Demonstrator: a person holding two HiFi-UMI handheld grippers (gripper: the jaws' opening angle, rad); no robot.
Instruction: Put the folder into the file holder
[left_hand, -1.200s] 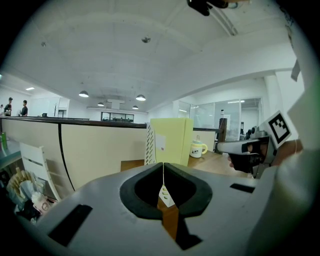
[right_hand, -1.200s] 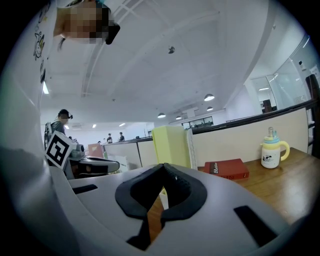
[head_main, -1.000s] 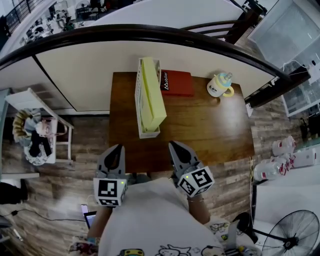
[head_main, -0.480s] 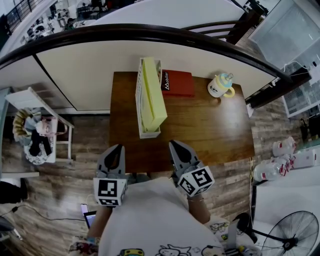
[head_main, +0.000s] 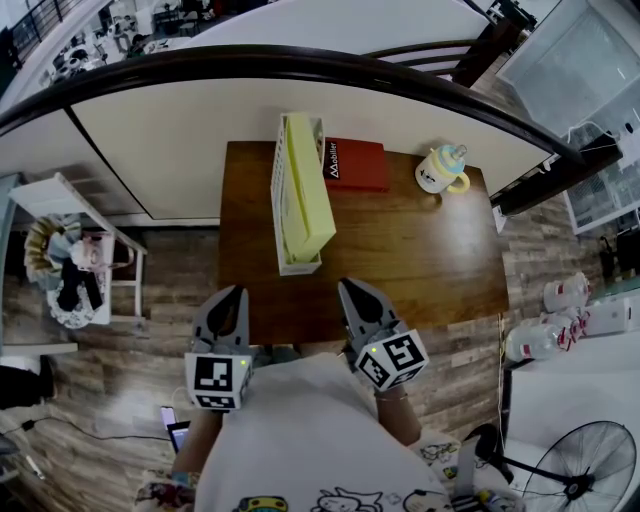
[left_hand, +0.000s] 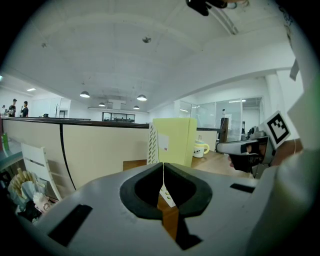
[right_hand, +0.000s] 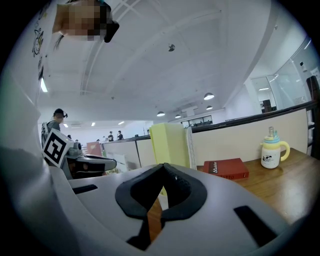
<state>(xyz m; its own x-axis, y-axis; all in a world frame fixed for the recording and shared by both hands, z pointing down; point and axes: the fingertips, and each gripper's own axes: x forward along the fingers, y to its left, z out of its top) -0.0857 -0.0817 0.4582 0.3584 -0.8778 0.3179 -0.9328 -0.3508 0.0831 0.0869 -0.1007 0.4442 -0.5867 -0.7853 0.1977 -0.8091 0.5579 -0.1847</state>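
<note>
Yellow folder (head_main: 305, 195) stands in the white file holder (head_main: 277, 190) at center frame, lengthwise away from the left gripper (head_main: 233, 296) and right gripper (head_main: 350, 290) below. Both are closed, empty and about equally near.

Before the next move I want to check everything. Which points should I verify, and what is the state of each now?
1. Yellow folder stands inside white file holder: ok.
2. Left gripper jaws together, nothing between: ok.
3. Right gripper jaws together, nothing between: ok.
4. Both grippers apart from the file holder: ok.
5. Red book free of the holder's side: cannot tell.
6. Mug upright: ok.
</note>
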